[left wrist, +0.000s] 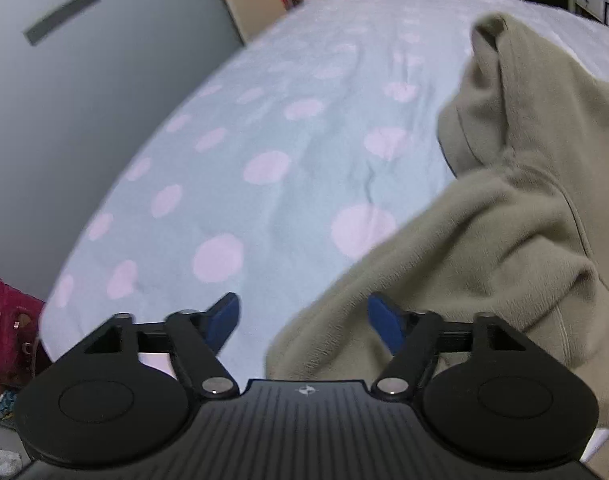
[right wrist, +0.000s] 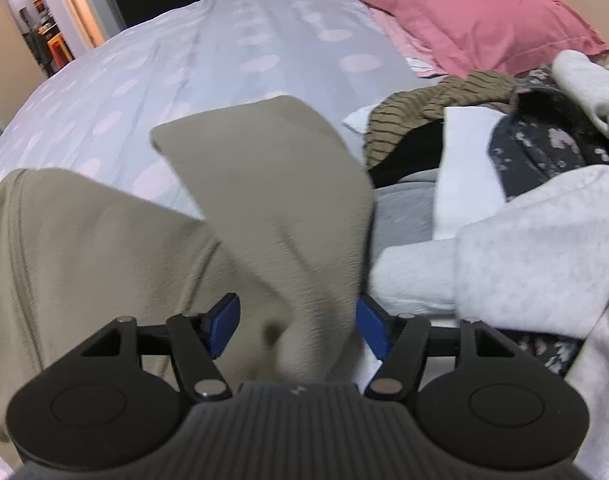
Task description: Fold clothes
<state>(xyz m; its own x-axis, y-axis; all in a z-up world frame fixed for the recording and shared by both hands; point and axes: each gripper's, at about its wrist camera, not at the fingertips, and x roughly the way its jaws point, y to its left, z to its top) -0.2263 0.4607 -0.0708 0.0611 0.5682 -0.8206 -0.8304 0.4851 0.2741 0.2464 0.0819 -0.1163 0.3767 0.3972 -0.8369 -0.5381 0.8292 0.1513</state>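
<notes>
Beige fleece garment (right wrist: 272,184) rumpled on spotted bedspread (left wrist: 224,152); both tongs parted, gripping nothing

A bed (left wrist: 232,160) with a pale, pink-dotted cover fills the room; grey wall (left wrist: 84,92) at its left edge, lit doorway (right wrist: 60,20) beyond.

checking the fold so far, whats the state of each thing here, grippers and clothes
left gripper: open, nothing between its pads
right gripper: open, beige cloth between the pads, not pinched
beige garment: crumpled on the bed, not folded flat
clothes pile: jumbled, unfolded
pink pillow: lying at the head of the bed
</notes>
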